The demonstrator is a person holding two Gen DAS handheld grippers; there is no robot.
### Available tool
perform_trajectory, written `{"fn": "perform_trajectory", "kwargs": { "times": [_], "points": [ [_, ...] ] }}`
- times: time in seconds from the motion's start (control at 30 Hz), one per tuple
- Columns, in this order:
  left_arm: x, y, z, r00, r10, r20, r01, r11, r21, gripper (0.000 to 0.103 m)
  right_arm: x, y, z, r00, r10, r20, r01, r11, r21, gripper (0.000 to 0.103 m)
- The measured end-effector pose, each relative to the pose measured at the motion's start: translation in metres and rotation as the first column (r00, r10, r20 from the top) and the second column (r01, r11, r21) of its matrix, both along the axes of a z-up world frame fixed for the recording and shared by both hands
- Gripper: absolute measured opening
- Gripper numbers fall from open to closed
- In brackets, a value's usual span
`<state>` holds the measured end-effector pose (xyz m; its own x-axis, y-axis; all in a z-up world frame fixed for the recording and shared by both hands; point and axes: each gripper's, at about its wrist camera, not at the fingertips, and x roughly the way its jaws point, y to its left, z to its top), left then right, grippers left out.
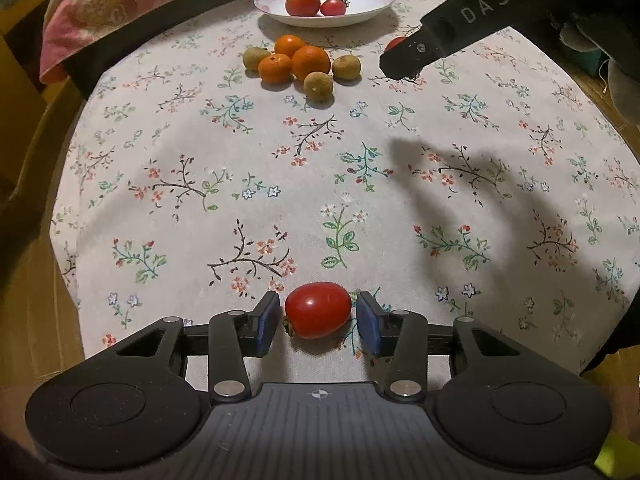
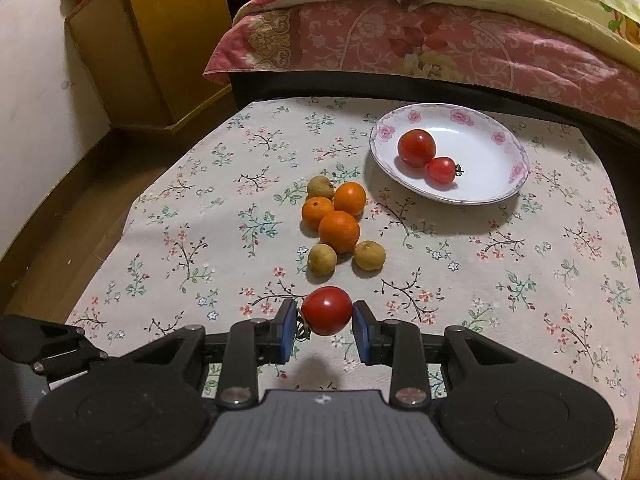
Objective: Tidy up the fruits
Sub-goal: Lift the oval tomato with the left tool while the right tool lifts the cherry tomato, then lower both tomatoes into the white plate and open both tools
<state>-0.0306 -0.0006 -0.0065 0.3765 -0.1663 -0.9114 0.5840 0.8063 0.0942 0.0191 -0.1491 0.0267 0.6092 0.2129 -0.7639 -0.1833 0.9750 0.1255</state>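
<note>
My left gripper (image 1: 318,320) points down at the floral tablecloth with a red tomato (image 1: 318,310) lying between its blue pads (image 1: 268,320). A thin gap shows on each side, so it stands open. My right gripper (image 2: 326,328) is shut on a second red tomato (image 2: 326,311), held just above the cloth. In the left wrist view this right gripper (image 1: 400,64) hovers right of the fruit pile, its tomato (image 1: 395,43) partly hidden. The white flowered plate (image 2: 480,152) holds two tomatoes (image 2: 416,148). Three oranges (image 2: 339,231) and three brownish round fruits (image 2: 370,255) cluster beside the plate.
A bed with a pink quilt (image 2: 400,40) runs along the table's far edge, right behind the plate (image 1: 380,4). A wooden cabinet (image 2: 152,40) stands at the back left. Wooden floor (image 2: 60,208) shows past the left table edge. Bare cloth (image 1: 280,160) lies between pile and left gripper.
</note>
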Motion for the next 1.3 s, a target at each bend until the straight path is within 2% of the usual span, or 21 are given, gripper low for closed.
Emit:
{"fn": "perform_trajectory", "kwargs": {
  "times": [0.13, 0.33, 0.5, 0.77, 0.9, 1.3],
  "points": [
    [-0.001, 0.004, 0.0, 1.0, 0.017, -0.018, -0.018, 1.0, -0.013, 0.043, 0.0, 0.001, -0.001, 1.0, 0.004, -0.002, -0.004, 1.0, -0.004, 0.029],
    [0.004, 0.001, 0.004, 1.0, 0.027, -0.003, -0.027, 0.999, -0.039, 0.042, 0.002, 0.002, -0.002, 1.0, 0.005, 0.002, -0.005, 1.0, -0.007, 0.029],
    [0.017, -0.004, 0.017, 0.999, 0.043, 0.02, -0.041, 0.995, -0.096, 0.042, 0.004, -0.002, 0.0, 1.0, -0.01, 0.013, 0.01, 1.0, -0.006, 0.029],
    [0.068, -0.031, 0.043, 0.992, 0.036, 0.121, -0.013, 0.984, -0.179, 0.042, 0.021, -0.026, 0.012, 0.995, -0.089, 0.051, 0.088, 0.996, 0.016, 0.03],
    [0.098, -0.046, 0.048, 0.99, 0.027, 0.137, 0.002, 0.978, -0.208, 0.042, 0.034, -0.038, 0.015, 0.991, -0.115, 0.068, 0.115, 0.993, 0.012, 0.03],
    [0.174, -0.092, 0.042, 0.979, 0.02, 0.201, 0.028, 0.972, -0.235, 0.043, 0.099, -0.072, 0.002, 0.984, -0.159, 0.076, 0.163, 0.986, -0.044, 0.03]
  ]
}}
